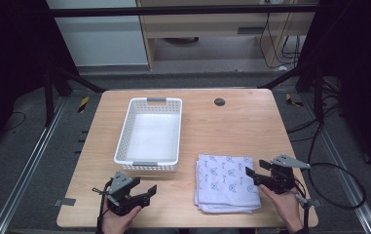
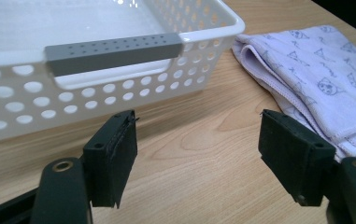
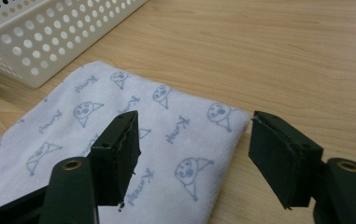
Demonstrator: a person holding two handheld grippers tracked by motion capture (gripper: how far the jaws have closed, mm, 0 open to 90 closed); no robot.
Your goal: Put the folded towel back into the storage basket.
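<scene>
We see a folded cloth [image 1: 228, 183] lying flat on the wooden bench [image 1: 231, 126], at its near right part, just right of the white basket [image 1: 124, 141]. Cloth is soft, pale lilac-white terry-like fabric w/ a stitched hem, folded into a thick rectangle of several layers; printed all over w/ small blue line-drawn faces in pointed hats and a short cursive word, too small to read. Edges look neat, layers stacked evenly.

Basket: rigid white plastic, rectangular, rounded corners, walls perforated w/ round holes, grey dotted strip handle [image 2: 112, 51] at each short end; nothing inside.

Bench top: light wood grain, smooth, w/ a dark round grommet [image 1: 219, 102] at the far side.

Right gripper [image 1: 254, 171] hovers over the cloth's right edge, black padded jaws spread wide, nothing pinched. Left gripper [image 1: 150, 191] is near the bench's front edge, in front of the basket, jaws also spread, nothing between them. Pads look like ribbed black rubber.
</scene>
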